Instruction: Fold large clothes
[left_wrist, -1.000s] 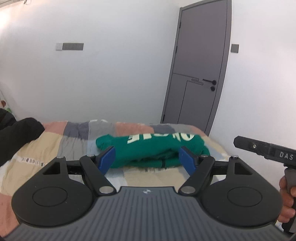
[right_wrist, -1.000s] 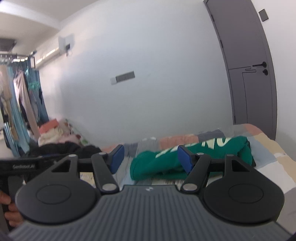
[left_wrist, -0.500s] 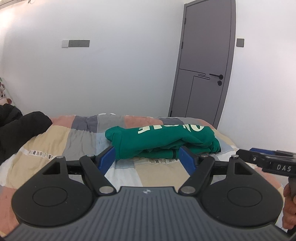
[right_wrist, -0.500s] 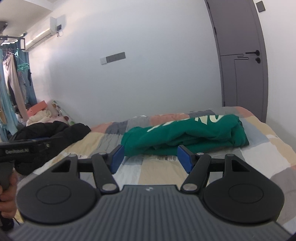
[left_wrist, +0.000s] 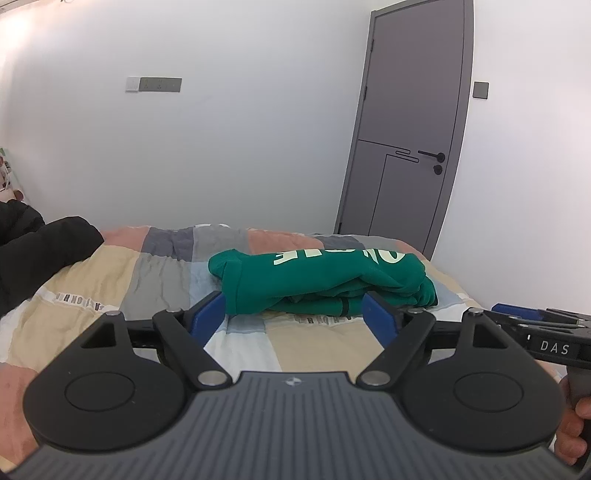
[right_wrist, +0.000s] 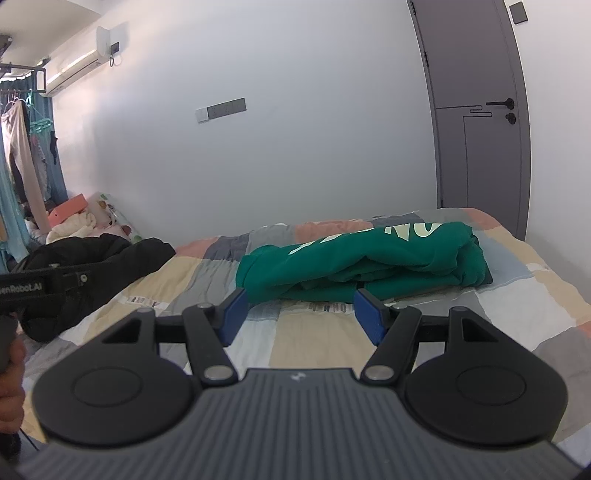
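A green sweatshirt (left_wrist: 317, 280) with pale lettering lies folded in a thick bundle on the patchwork bed cover (left_wrist: 122, 288). My left gripper (left_wrist: 295, 317) hovers just short of its near edge, its jaws opening, with nothing between the blue pads. In the right wrist view the same green sweatshirt (right_wrist: 369, 262) lies ahead, and my right gripper (right_wrist: 299, 314) stands open in front of it, holding nothing. The right gripper's side (left_wrist: 546, 332) shows at the right edge of the left wrist view. The left gripper's body (right_wrist: 40, 284) shows at the left edge of the right wrist view.
A black jacket (right_wrist: 92, 266) lies on the bed's left side, with a heap of clothes (right_wrist: 77, 221) behind it. A grey door (left_wrist: 410, 129) stands at the right, beyond the bed's far corner. Hanging garments (right_wrist: 22, 158) fill the far left.
Both views have dropped lower and steadied, so the sweatshirt now sits higher above the pads. The left gripper's pads stand slightly wider apart.
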